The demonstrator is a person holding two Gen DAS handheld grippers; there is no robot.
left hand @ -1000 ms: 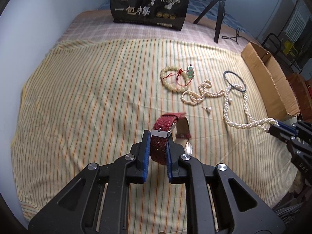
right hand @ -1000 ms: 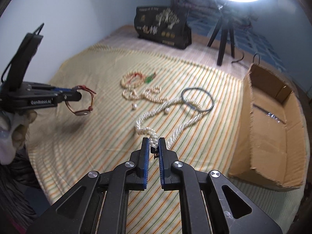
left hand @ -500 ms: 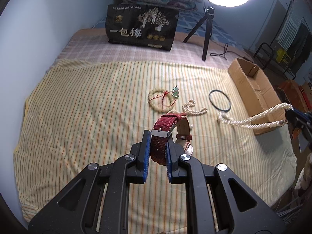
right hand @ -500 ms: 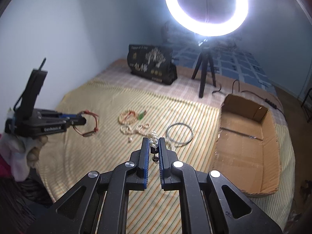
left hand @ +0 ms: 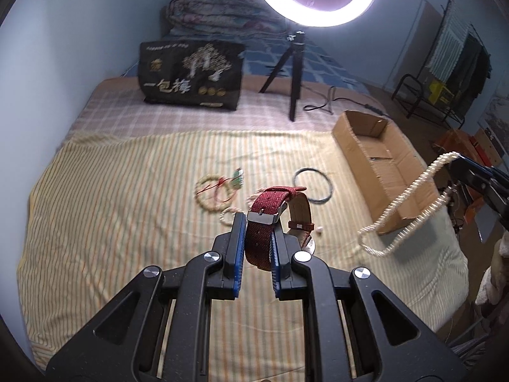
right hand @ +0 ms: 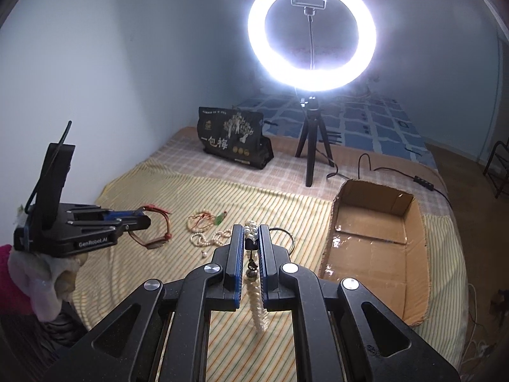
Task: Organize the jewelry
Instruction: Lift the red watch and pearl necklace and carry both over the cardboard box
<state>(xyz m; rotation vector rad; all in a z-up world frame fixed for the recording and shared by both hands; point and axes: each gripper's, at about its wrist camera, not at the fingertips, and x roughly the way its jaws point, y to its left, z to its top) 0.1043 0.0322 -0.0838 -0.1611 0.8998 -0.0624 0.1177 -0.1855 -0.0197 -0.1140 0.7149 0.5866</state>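
The right claw (right hand: 247, 248), clamping a pearl rope necklace (left hand: 410, 203), hangs nearer the cardboard box (right hand: 375, 242) on its right than the left claw (left hand: 258, 238) gripping a red-strapped watch (left hand: 273, 216).

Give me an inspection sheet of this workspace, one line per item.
Surface: striped yellow cloth spread over a checked bedcover.
Job's things: red watch and pearl rope necklace, both lifted; bead bracelet, dark ring and short pearl strand lie on the cloth; cardboard box open, nothing seen inside.
Clutter: black printed bag.
Grippers: left gripper shut on the watch strap; right gripper shut on the necklace near its clasp.
Cables: black lead runs behind the box.
Surroundings: lit ring light on a tripod, folded quilt, blue walls.
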